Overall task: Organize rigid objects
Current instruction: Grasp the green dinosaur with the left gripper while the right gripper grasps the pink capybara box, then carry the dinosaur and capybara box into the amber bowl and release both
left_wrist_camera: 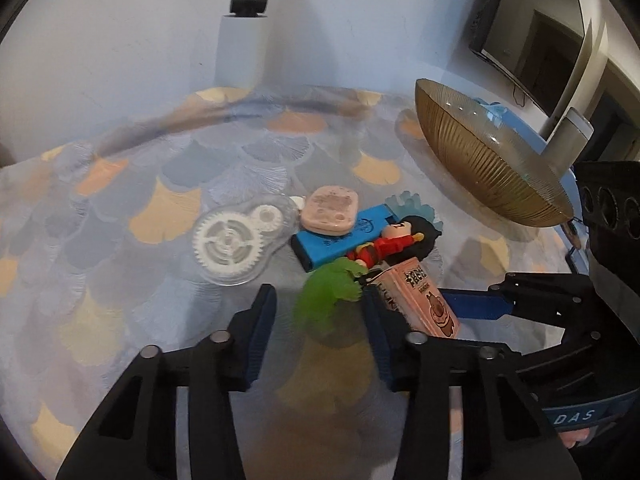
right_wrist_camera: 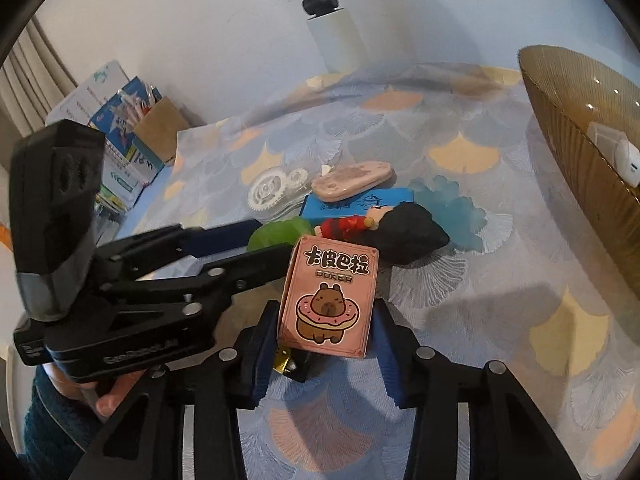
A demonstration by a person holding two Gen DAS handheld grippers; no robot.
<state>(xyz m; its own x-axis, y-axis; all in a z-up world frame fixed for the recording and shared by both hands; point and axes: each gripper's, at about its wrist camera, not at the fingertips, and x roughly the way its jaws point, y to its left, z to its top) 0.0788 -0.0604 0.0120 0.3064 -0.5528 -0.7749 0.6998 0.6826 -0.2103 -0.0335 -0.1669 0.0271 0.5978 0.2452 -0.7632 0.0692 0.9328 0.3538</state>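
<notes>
My right gripper (right_wrist_camera: 326, 312) is shut on a pink card box (right_wrist_camera: 330, 300) printed with a capybara, both pads against its sides and the box standing tilted. Under it shows a small dark and yellow item (right_wrist_camera: 286, 364). My left gripper (left_wrist_camera: 320, 312) is open around a blurred green toy (left_wrist_camera: 326, 294), which lies against the right finger and stays apart from the left one. Just beyond lie a red-clothed, black-haired figure (left_wrist_camera: 400, 240), a blue box (left_wrist_camera: 336, 246), a pale pink flat case (left_wrist_camera: 330, 214) and a clear tape dispenser with white gears (left_wrist_camera: 228, 240).
An amber ribbed glass bowl (left_wrist_camera: 480, 160) stands at the right on the patterned tablecloth (left_wrist_camera: 120, 240), with a white item (right_wrist_camera: 616, 152) inside it. Stacked boxes (right_wrist_camera: 128, 140) sit past the table's far left edge. A white post with a black camera (left_wrist_camera: 248, 0) rises behind.
</notes>
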